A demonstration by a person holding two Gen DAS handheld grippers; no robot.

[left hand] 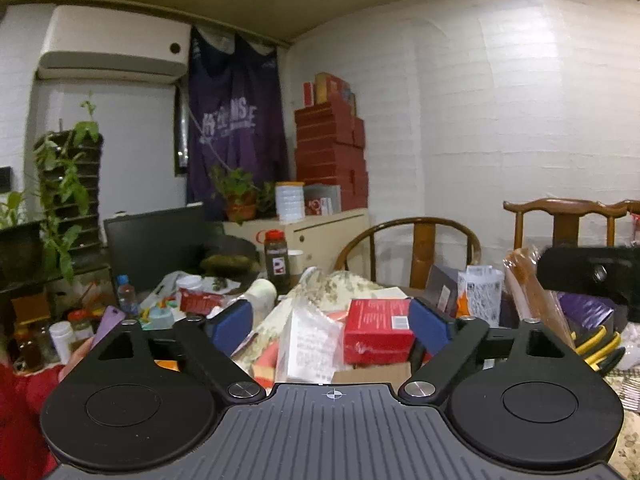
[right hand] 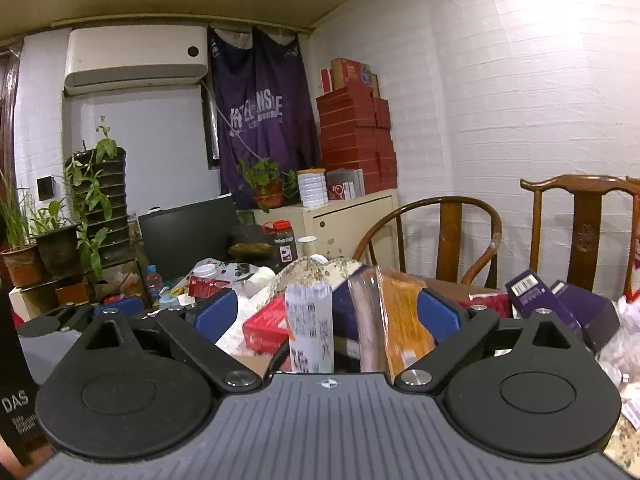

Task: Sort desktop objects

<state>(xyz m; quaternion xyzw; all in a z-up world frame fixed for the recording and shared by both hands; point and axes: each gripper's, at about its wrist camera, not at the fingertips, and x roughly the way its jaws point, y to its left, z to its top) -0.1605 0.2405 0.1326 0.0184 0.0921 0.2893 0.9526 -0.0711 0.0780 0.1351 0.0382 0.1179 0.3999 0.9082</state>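
Both grippers [left hand: 332,320] [right hand: 326,314] spread wide; red box [left hand: 378,334] between left fingers.

We note matt black plastic arms on the left gripper [left hand: 332,322], with bare metal pivot pins and smooth blue pads [left hand: 234,320]; its housing is ribbed grey, rubbery-looking; the right gripper [right hand: 326,314] is finished alike; the red box [left hand: 378,334] looks like glossy card with a paper label; beside it a clear plastic bag [left hand: 308,344], crinkled, holds printed paper; in the right view a glossy clear wrapper [right hand: 390,320] covers something orange; the chair [right hand: 448,232] is polished brown wood; the wall [right hand: 520,100] is white painted brick, matt; the purple hanging cloth [right hand: 264,120] looks soft and unshiny.
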